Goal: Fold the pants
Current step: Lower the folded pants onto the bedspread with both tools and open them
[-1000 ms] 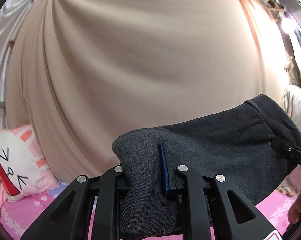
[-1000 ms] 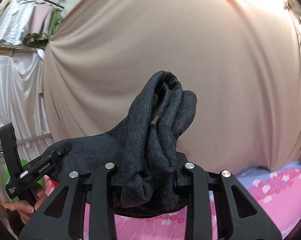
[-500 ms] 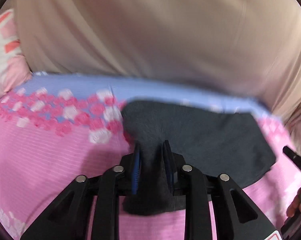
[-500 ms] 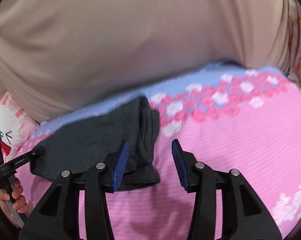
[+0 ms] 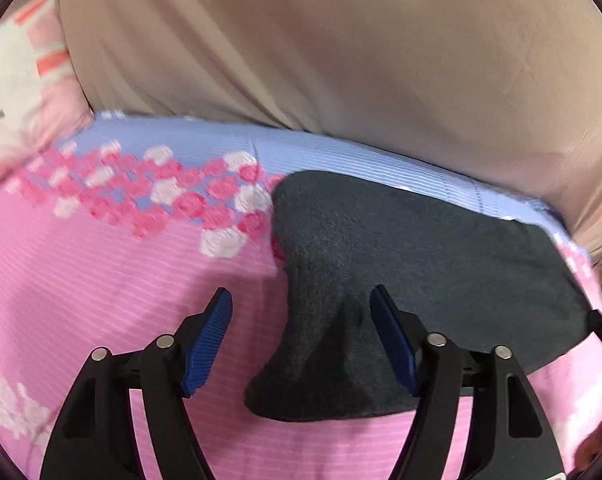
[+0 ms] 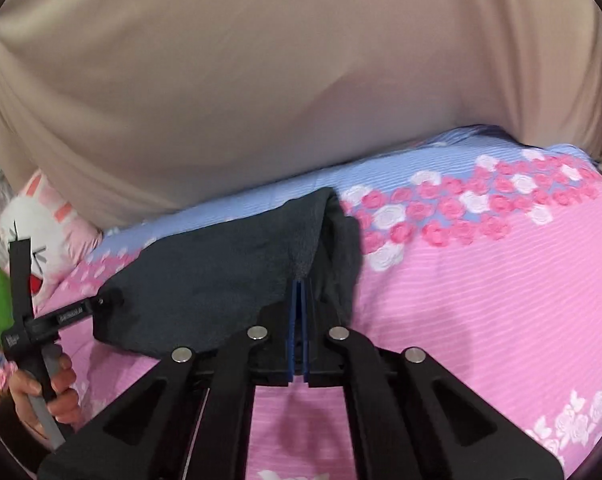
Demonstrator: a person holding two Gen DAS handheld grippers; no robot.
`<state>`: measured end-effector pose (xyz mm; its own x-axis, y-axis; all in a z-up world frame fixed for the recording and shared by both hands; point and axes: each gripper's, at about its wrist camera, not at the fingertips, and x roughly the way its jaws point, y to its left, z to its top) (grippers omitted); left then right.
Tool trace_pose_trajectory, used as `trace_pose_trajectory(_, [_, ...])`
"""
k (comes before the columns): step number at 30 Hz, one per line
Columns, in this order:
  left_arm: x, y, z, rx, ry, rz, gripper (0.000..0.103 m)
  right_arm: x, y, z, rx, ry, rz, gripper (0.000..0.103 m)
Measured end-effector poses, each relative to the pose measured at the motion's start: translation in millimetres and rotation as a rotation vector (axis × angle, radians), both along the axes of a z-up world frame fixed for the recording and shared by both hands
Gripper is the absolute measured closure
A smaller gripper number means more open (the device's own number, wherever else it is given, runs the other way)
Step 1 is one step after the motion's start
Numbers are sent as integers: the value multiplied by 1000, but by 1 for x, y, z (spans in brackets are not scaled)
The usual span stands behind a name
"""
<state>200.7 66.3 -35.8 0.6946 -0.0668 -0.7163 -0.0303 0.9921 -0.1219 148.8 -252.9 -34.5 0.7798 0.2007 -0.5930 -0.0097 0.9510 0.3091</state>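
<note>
Between left tool (image 5: 301,320) pads, pants (image 5: 401,280) untouched

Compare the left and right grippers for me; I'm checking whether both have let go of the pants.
The left gripper has just been opening, its jaws wide apart around the pants without pressing them. The right gripper has just closed, its pads together, empty. Both point down at the pants on the pink bedspread.
</note>
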Motion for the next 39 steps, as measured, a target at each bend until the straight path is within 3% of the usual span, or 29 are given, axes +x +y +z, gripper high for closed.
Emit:
trace_pose_trajectory(1, [6, -1, -4, 22, 11, 3, 34, 8, 0, -17, -30, 62, -10, 99])
trace_pose_trajectory(3, [10, -1, -13, 19, 71, 1, 34, 1, -9, -19, 42, 52, -41, 89])
trace_pose_trajectory(4, [9, 2, -13, -6, 74, 0, 33, -4, -12, -13, 81, 48, -49, 80])
trace_pose_trajectory(5, [4, 8, -10, -53, 73, -3, 26, -7, -13, -8, 92, 34, -48, 62])
trace_pose_trajectory(6, [2, 12, -11, -75, 80, 3, 16, -10, -13, -3, 89, 18, -46, 51])
trace_pose_trajectory(7, [-2, 19, -12, -109, 90, 17, 16, -9, -12, -2, 84, 18, -43, 38])
trace_pose_trajectory(8, [-5, 29, -16, -167, 107, 37, 16, -5, -11, -4, 86, 29, -33, 36])
trace_pose_trajectory(10, [-4, 42, -27, -243, 151, 70, 16, 4, -7, -13, 110, 74, -9, 36])
trace_pose_trajectory(11, [-5, 48, -29, -279, 121, 72, 16, 11, -5, -21, 119, 106, 2, 37])
trace_pose_trajectory(12, [-5, 50, -30, -271, 117, 84, 25, 16, -3, -27, 131, 131, 15, 43])
trace_pose_trajectory(13, [-2, 51, -31, -282, 123, 66, 33, 19, 1, -33, 153, 152, 33, 57])
trace_pose_trajectory(14, [-1, 50, -31, -320, 126, 25, 75, 18, 4, -31, 142, 138, 36, 68])
trace_pose_trajectory(15, [4, 49, -34, -399, 170, -31, 92, 19, 6, -28, 141, 140, 49, 74])
trace_pose_trajectory(17, [5, 57, -27, -480, 189, -12, 97, 10, 7, -9, 163, 94, 57, 80])
trace_pose_trajectory(19, [3, 68, -19, -559, 208, -8, 96, -3, 6, 7, 163, 50, 64, 80])
trace_pose_trajectory(21, [9, 78, -35, -535, 328, 54, 86, -9, 6, -1, 156, 80, 68, 79])
trace_pose_trajectory(22, [11, 80, -45, -518, 359, 60, 83, -6, 7, -16, 121, 138, 63, 75])
trace_pose_trajectory(23, [8, 83, -46, -530, 328, 42, 83, -5, 7, -28, 89, 168, 52, 69])
trace_pose_trajectory(24, [5, 82, -42, -517, 335, 41, 79, -12, 3, -32, 115, 135, 42, 68])
trace_pose_trajectory(26, [-5, 82, -25, -449, 315, 91, 69, -21, -3, -21, 128, 107, 2, 68])
trace_pose_trajectory(27, [-12, 80, -13, -410, 278, 103, 74, -29, -3, -9, 101, 63, -15, 71])
trace_pose_trajectory(29, [-22, 73, 7, -363, 207, 90, 74, -36, 2, 9, 72, 13, -1, 86])
trace_pose_trajectory(31, [-27, 57, 20, -296, 145, 78, 74, -35, 15, 21, 31, -13, 35, 93])
trace_pose_trajectory(33, [-18, 33, 13, -220, 152, 45, 74, -20, 30, 10, -60, 27, 45, 94])
trace_pose_trajectory(35, [-6, 20, -11, -151, 215, 58, 72, -3, 30, -14, -100, 107, 23, 96])
trace_pose_trajectory(37, [-6, 25, -22, -146, 205, 78, 68, -9, 21, -13, -43, 102, 9, 97])
trace_pose_trajectory(39, [-18, 27, -11, -150, 185, 68, 71, -24, 20, 1, -21, 53, 10, 95])
